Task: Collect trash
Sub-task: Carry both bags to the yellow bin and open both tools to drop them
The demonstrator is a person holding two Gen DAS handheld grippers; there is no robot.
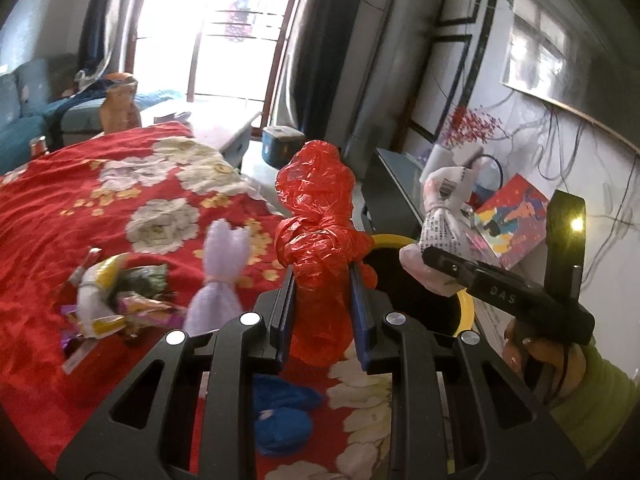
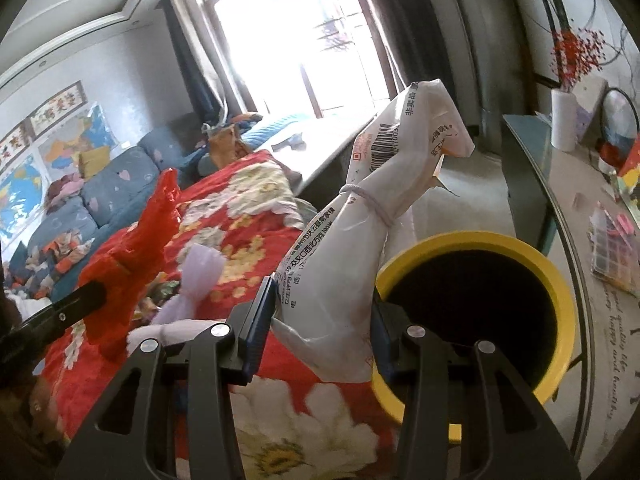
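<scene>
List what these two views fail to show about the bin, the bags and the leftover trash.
- Bin: its inside is black shadow in both views, so what it holds cannot be told.
- Red bag: its lower end is hidden behind the left gripper in the left wrist view.
- White bag: print too distorted to read; the right gripper hides its bottom.
- Wrappers on the red blanket: blurred, number unclear.

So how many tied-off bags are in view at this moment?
3. The red plastic bag is clamped in the left gripper, the white printed bag in the right gripper, and the lilac bag sits on the red floral blanket. Others may be hidden.
</scene>
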